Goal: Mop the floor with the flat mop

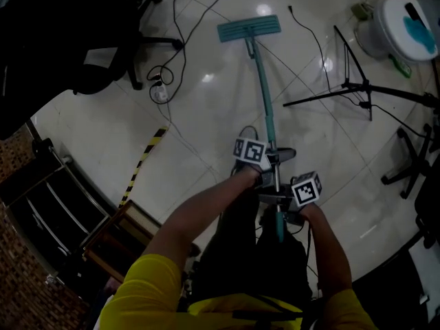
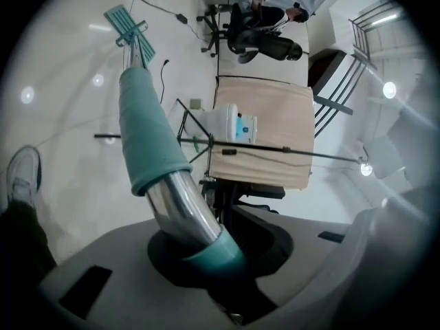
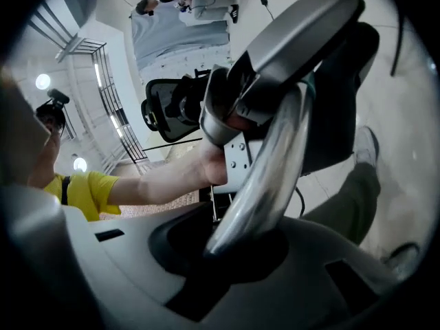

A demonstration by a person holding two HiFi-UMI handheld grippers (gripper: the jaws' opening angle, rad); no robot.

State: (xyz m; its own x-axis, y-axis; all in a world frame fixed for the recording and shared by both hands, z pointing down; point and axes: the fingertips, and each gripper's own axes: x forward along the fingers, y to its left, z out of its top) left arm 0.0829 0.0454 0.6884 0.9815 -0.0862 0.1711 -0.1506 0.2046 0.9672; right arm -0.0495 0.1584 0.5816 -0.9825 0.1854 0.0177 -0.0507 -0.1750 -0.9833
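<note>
The flat mop has a teal head [image 1: 249, 27] lying flat on the pale tiled floor [image 1: 206, 102] far ahead of me. Its teal-sleeved handle [image 1: 265, 95] runs back to my hands. My left gripper [image 1: 269, 162] is shut on the handle, higher up the pole. In the left gripper view the handle [image 2: 155, 150] passes between the jaws, teal sleeve then bare metal, with the mop head [image 2: 127, 23] small in the distance. My right gripper [image 1: 282, 199] is shut on the handle just below the left one; the chrome pole [image 3: 265, 177] crosses its jaws.
A black office chair [image 1: 89, 40] and loose cables [image 1: 165, 81] lie at the left. A black tripod stand [image 1: 361, 88] and a white bucket-like container [image 1: 402, 26] are at the right. A yellow-black striped strip [image 1: 141, 163] and a dark cabinet [image 1: 62, 205] lie at the lower left.
</note>
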